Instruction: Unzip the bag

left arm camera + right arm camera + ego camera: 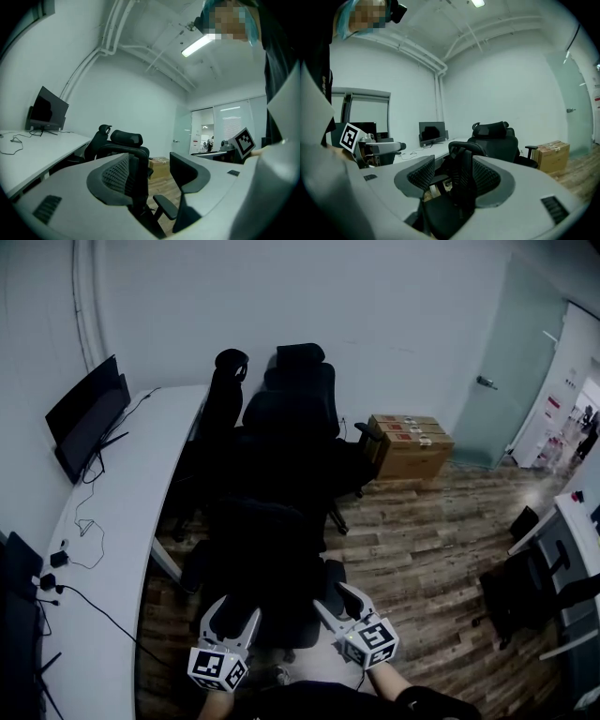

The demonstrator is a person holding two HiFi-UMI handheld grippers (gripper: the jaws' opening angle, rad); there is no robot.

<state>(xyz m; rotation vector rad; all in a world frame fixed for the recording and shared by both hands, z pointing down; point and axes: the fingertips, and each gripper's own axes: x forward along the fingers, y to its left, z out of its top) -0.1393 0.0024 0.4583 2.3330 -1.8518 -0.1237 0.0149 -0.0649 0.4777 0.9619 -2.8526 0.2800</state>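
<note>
— How many chairs do we count?
— Four: three black chairs (281, 418) in the middle, one chair (511, 596) at right.
— And otherwise?
— We see two monitors (89, 413) and two grippers, left gripper (234, 607) and right gripper (337, 598). The stacked cardboard boxes (408, 442) we cannot count.

desk (141, 479) left, monitor (86, 418) on it | chairs (286, 427) beside desk | boxes (410, 446) right of chairs, against wall

Nearest black chair (267, 559) a dark mass without detail; white desk (131, 502) partly beyond the bottom edge.
</note>
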